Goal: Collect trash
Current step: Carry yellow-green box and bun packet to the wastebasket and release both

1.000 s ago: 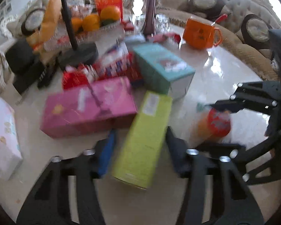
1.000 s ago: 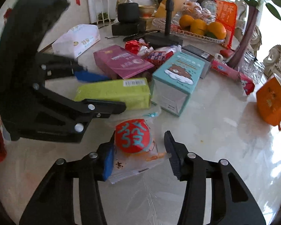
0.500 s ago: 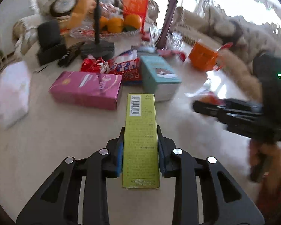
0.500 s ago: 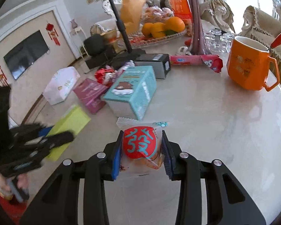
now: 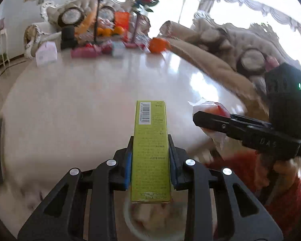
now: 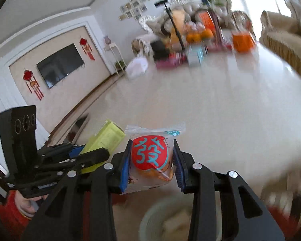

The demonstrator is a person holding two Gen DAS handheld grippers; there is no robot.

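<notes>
My left gripper point(image 5: 150, 156) is shut on a long yellow-green box point(image 5: 150, 140) with a barcode at its far end; the same green box point(image 6: 104, 140) shows at the left of the right wrist view. My right gripper point(image 6: 151, 160) is shut on a clear snack packet point(image 6: 150, 154) with a red round label and blue lettering. That packet point(image 5: 212, 108) also shows beyond the right gripper's black finger in the left wrist view. Both hang over the near edge of the pale marble table point(image 5: 80, 104). Below them lies a round pale bin point(image 6: 170, 221) with scraps inside.
At the table's far end stand a pink box point(image 5: 84, 52), a teal box point(image 6: 196, 55), a white tissue pack point(image 5: 46, 54), an orange mug point(image 6: 242, 40), a fruit tray and a vase. Sofas line the right side. A hand point(image 6: 28, 202) in a red sleeve holds the left gripper.
Both grippers closed on their items, the left on the green box and the right on the snack packet, then pulled back from the clutter to the table's near edge, above the bin.
</notes>
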